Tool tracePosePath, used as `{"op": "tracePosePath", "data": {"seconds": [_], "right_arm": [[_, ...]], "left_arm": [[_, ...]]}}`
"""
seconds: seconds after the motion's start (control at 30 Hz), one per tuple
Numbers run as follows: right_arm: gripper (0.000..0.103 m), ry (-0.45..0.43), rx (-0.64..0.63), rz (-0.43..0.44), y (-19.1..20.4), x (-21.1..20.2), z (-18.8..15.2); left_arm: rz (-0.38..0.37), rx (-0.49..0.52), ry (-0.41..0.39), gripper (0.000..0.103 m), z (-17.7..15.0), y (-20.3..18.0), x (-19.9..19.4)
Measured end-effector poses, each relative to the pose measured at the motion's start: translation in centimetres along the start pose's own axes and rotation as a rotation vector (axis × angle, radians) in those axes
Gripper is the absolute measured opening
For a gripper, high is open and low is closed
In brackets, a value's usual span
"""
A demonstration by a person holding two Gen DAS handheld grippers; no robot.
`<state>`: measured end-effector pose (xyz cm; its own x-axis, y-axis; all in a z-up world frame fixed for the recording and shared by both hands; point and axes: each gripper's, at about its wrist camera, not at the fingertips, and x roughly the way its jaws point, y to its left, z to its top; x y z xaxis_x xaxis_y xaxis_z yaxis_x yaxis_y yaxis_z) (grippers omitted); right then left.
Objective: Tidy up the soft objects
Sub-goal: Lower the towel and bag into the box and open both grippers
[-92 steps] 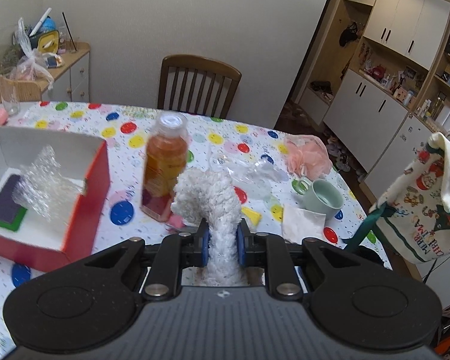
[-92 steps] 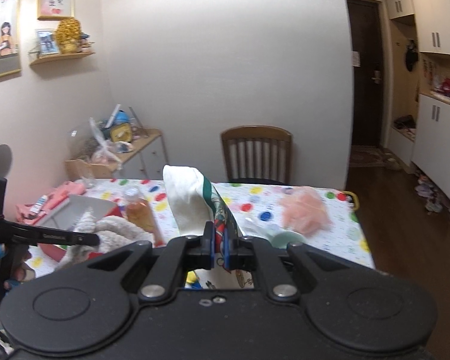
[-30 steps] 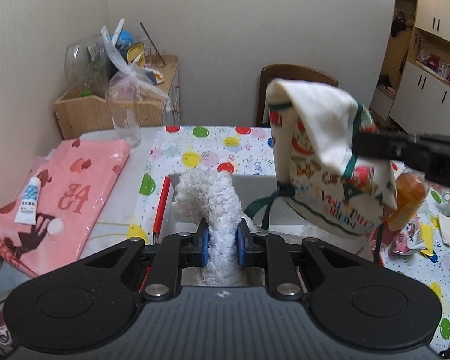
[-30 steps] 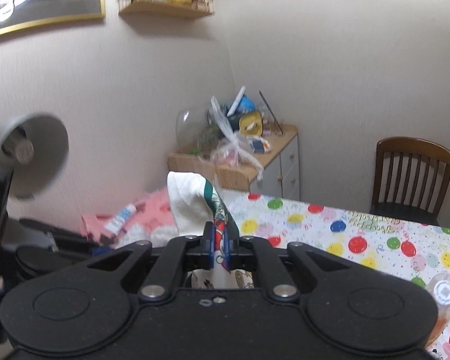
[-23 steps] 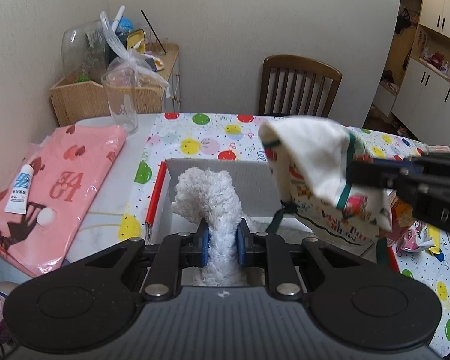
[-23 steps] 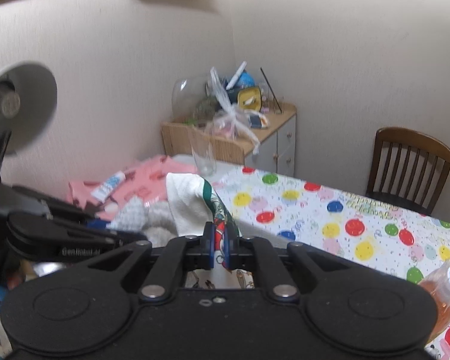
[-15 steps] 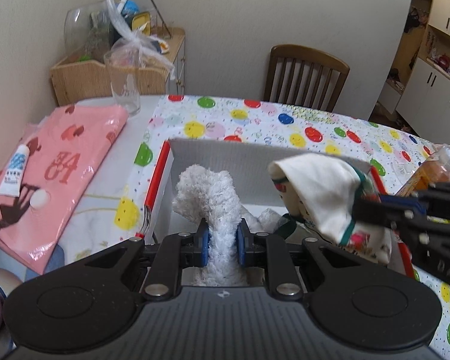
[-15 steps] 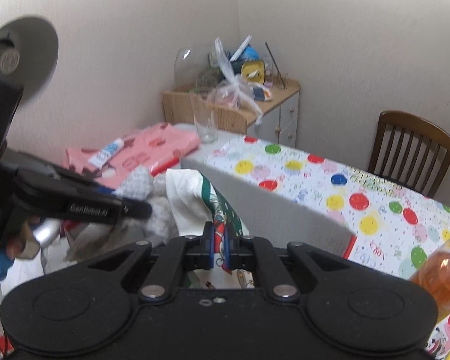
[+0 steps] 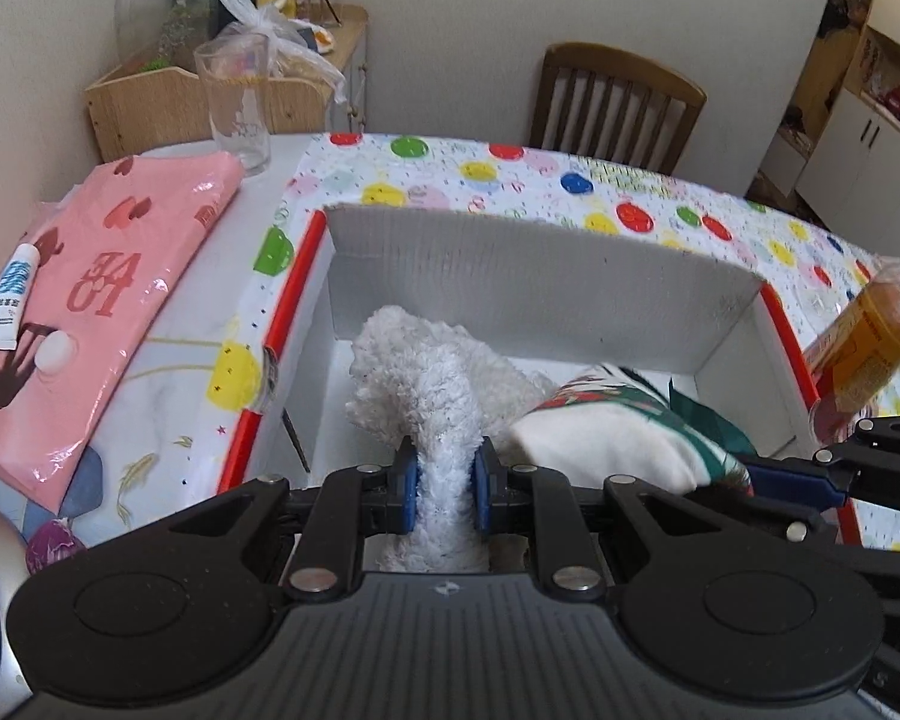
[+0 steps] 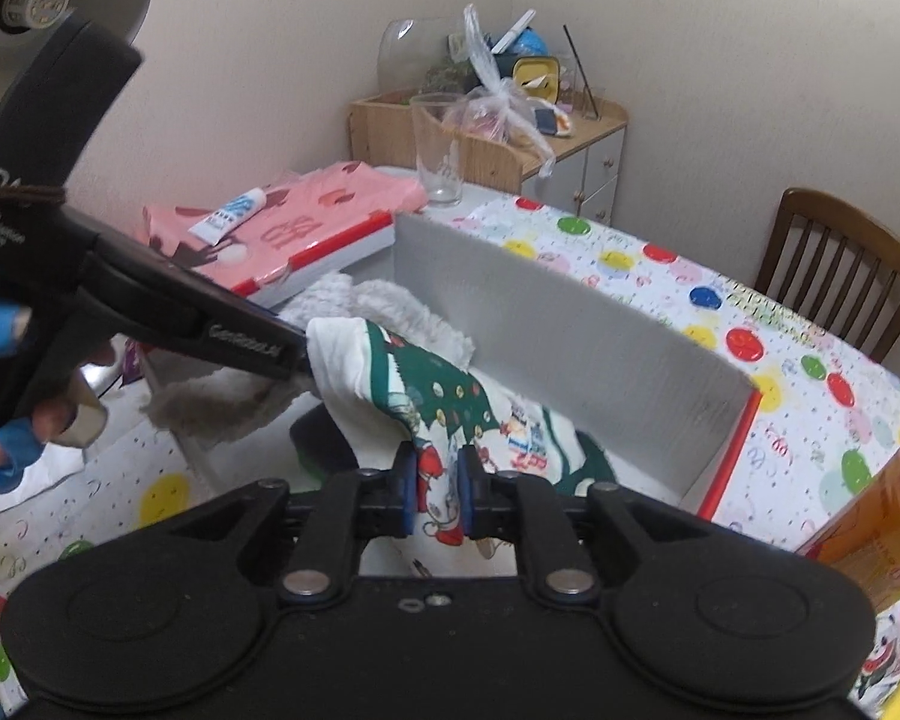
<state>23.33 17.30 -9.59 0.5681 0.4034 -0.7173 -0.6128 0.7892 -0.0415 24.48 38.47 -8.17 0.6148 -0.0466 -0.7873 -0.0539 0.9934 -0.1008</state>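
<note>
A white box with red edges [image 9: 540, 276] stands open on the spotted tablecloth. My left gripper [image 9: 441, 489] is shut on a white fluffy cloth [image 9: 426, 378], which hangs down into the box. From the right wrist view, that gripper [image 10: 303, 360] reaches in from the left, with the fluffy cloth [image 10: 390, 306] under it. My right gripper [image 10: 438, 498] has the printed Christmas cloth [image 10: 444, 396] between its pads. Its jaws are opening and the cloth still fills the gap. The printed cloth [image 9: 600, 438] lies in the box against the fluffy one, with the right gripper [image 9: 750, 471] at its right end.
A bottle of orange liquid [image 9: 870, 330] leans just right of the box. A pink bag [image 9: 90, 276] with a white tube [image 9: 9, 294] lies to the left, a drinking glass [image 9: 234, 102] behind it. A chair [image 9: 615, 102] and a cluttered wooden cabinet [image 10: 498, 120] stand beyond the table.
Both grippers have come down with their cloths, from above the box into it. The printed cloth now rests inside, and the right jaws stand slightly wider.
</note>
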Motion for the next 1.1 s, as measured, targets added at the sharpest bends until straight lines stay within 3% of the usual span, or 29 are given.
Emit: {"op": "tracePosePath", "data": {"seconds": [0.23,0.4,0.5,0.57,0.6,1.1], "right_arm": [[0.022,0.05,0.034,0.013,0.1,0.1,-0.2],[0.038,0.059,0.079,0.03,-0.3,-0.4,-0.4],[0.041,0.049,0.082,0.027,-0.3,-1.1,-0.6],[0.043,0.044,0.091,0.033,-0.4,-1.6,-0.6],[0.044,0.04,0.094,0.033,-0.4,-1.8,-0.6],[0.058,-0.041,0.173,0.041,-1.8,-6.9,-0.8]], "left_arm": [[-0.016,0.016,0.055,0.018,-0.4,-0.2,1.0],[-0.005,0.01,0.077,0.025,-0.7,-0.2,1.1],[0.001,0.015,0.075,0.043,-0.8,-0.2,0.7],[0.002,0.018,0.068,0.07,-0.9,-0.1,0.3],[0.001,0.017,0.063,0.073,-0.9,-0.1,0.0],[-0.02,-0.008,-0.033,0.078,-1.5,-0.3,-5.2]]}}
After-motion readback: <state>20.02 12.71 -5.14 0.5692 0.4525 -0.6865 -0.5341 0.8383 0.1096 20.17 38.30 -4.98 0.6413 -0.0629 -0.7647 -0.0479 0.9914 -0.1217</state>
